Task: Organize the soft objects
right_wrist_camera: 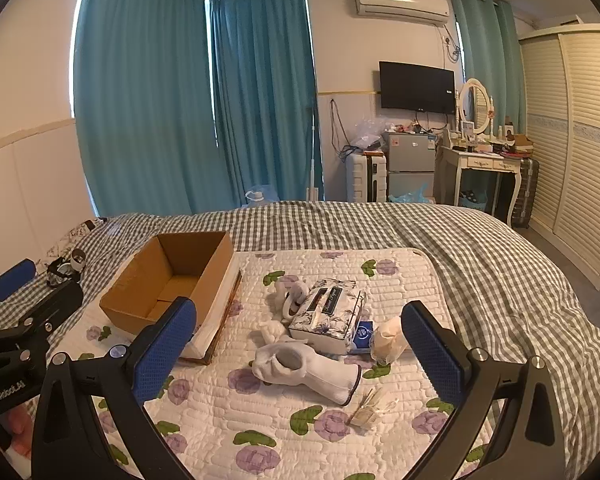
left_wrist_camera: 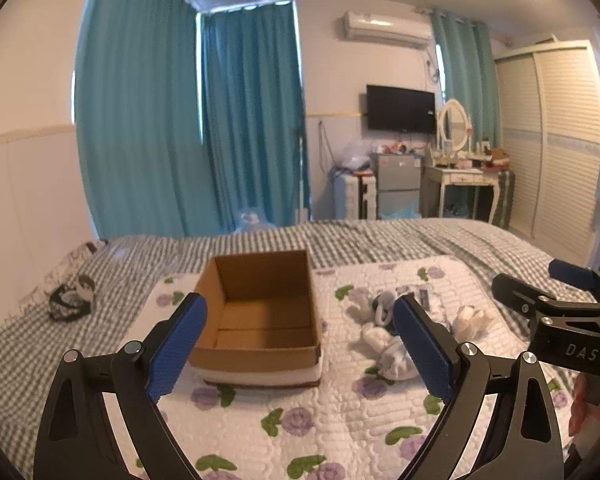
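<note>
Socks on the floral quilted pad [right_wrist_camera: 340, 432] of the bed, lower centre of the right wrist view: white sock bundle [right_wrist_camera: 300, 370] nearest, a smaller white sock [right_wrist_camera: 290, 296] behind it touching the tissue pack, a cream sock ball [right_wrist_camera: 390, 338] to the right. Cardboard box [right_wrist_camera: 172, 276] open and empty-looking, left of centre, well apart from the socks; likely the place they go.

Right claw [right_wrist_camera: 300, 344] wide open, nothing held, hovering above the pad with the white bundle between its fingers in the frame. Left claw [left_wrist_camera: 300, 344] also wide open, empty, aimed at the box, whose near wall [left_wrist_camera: 256, 354] sits between its fingers.

Handling guess: socks are light, soft, squashy, not fragile, not slippery. Pinch the bundle across its thick rolled middle, not the loose cuff, or it may unroll and dangle.

Around: floral tissue pack [right_wrist_camera: 328, 316] lies in the middle of the sock group, stiffer, touching the far sock; a blue packet [right_wrist_camera: 362, 334] tucked beside it; a small clear packet of sticks [right_wrist_camera: 370, 406] just right of the bundle's toe end, could get pinched along. Dark item [right_wrist_camera: 66, 268] on the checked bedcover [right_wrist_camera: 480, 280], far left, too small to tell.
</note>
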